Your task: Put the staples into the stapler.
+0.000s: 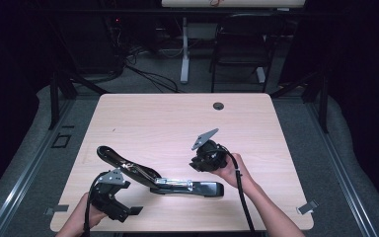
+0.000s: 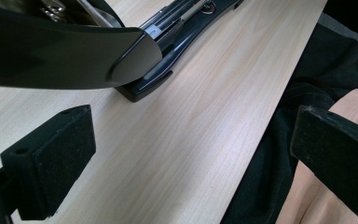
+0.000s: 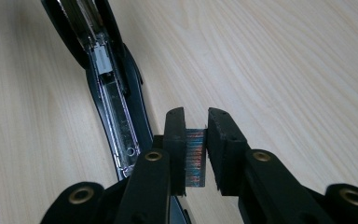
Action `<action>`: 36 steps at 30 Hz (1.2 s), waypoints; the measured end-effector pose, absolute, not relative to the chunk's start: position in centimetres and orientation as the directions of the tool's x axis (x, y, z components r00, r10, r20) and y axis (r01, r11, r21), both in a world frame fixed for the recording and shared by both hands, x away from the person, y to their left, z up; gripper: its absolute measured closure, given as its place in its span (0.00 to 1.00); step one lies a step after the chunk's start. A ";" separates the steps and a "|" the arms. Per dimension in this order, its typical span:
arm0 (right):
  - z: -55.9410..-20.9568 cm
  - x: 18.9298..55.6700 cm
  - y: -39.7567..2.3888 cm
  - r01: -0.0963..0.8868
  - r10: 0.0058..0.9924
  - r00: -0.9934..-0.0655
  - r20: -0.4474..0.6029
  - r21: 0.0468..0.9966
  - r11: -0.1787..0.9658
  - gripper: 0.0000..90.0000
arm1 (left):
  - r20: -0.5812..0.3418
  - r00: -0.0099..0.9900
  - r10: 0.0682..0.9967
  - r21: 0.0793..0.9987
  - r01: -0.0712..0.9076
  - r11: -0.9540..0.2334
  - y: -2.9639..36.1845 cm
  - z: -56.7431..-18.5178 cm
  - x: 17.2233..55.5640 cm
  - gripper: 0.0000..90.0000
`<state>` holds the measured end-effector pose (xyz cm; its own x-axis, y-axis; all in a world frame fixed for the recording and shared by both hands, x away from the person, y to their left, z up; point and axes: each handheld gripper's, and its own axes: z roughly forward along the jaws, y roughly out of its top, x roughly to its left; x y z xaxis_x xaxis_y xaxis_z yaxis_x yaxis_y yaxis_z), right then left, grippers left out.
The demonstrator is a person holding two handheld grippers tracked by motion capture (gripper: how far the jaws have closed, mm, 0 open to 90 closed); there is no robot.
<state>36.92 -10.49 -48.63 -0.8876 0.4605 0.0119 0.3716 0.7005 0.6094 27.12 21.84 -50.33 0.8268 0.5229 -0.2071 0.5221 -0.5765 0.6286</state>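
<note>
A long black stapler (image 1: 187, 186) lies open on the wooden table (image 1: 177, 118) near its front edge, lid (image 1: 123, 163) swung up and back to the left. Its metal staple channel (image 3: 116, 116) is exposed. My right gripper (image 1: 197, 165) hovers just above the stapler's base end, shut on a short strip of staples (image 3: 196, 156) held between its pads (image 3: 175, 135). My left gripper (image 1: 128, 211) is at the front left, below the raised lid (image 2: 65, 51), open with nothing between its fingers (image 2: 51, 158).
A round cable grommet (image 1: 218, 105) sits at the table's far edge. Beyond the table stand a black chair (image 1: 242, 44) and a white desk leg (image 1: 184, 49), with cables on the floor. The person's dark clothing (image 2: 307, 93) is past the front edge.
</note>
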 end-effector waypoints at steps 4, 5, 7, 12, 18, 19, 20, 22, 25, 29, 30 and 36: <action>-48.5 36.9 -10.0 0.358 0.439 -0.898 0.018 0.612 0.706 0.87 | -0.214 0.825 0.523 0.627 0.526 -0.575 21.9 -50.4 27.1 0.00; -48.5 36.9 -9.9 0.356 0.436 -0.900 0.022 0.615 0.704 0.87 | -0.214 0.826 0.521 0.627 0.525 -0.575 21.9 -50.4 27.2 0.00; -48.4 36.9 -9.7 0.345 0.424 -0.905 0.019 0.616 0.708 0.87 | -0.205 0.826 0.526 0.629 0.523 -0.576 21.9 -50.3 27.1 0.00; -48.4 36.9 -9.3 0.337 0.401 -0.915 0.040 0.623 0.706 0.87 | -0.220 0.821 0.526 0.630 0.531 -0.566 22.1 -50.4 27.3 0.00; -48.3 37.0 -8.9 0.312 0.363 -0.931 0.047 0.622 0.718 0.87 | -0.228 0.816 0.532 0.626 0.541 -0.561 22.2 -50.5 27.4 0.00; -48.3 36.9 -8.8 0.315 0.363 -0.930 0.054 0.626 0.713 0.87 | -0.226 0.817 0.530 0.626 0.539 -0.563 22.2 -50.4 27.4 0.00; -48.4 36.8 -8.6 0.306 0.353 -0.934 0.052 0.627 0.717 0.87 | -0.226 0.818 0.529 0.629 0.537 -0.562 22.2 -50.4 27.4 0.00; -48.3 36.9 -8.4 0.291 0.336 -0.941 0.046 0.619 0.730 0.87 | -0.227 0.818 0.529 0.627 0.538 -0.563 22.1 -50.4 27.4 0.00; -48.5 36.8 -8.0 0.286 0.324 -0.944 0.054 0.624 0.728 0.87 | -0.225 0.818 0.530 0.627 0.538 -0.564 22.2 -50.4 27.4 0.00; -48.6 36.8 -7.7 0.280 0.310 -0.949 0.065 0.630 0.724 0.87 | -0.221 0.819 0.529 0.627 0.535 -0.567 22.4 -50.4 27.4 0.00; -48.6 36.8 -7.6 0.275 0.303 -0.951 0.066 0.627 0.729 0.87 | -0.222 0.818 0.531 0.627 0.536 -0.565 22.4 -50.4 27.3 0.00; -49.1 36.7 -7.2 0.248 0.266 -0.962 0.065 0.614 0.749 0.87 | -0.222 0.817 0.532 0.626 0.538 -0.565 22.4 -50.5 27.2 0.00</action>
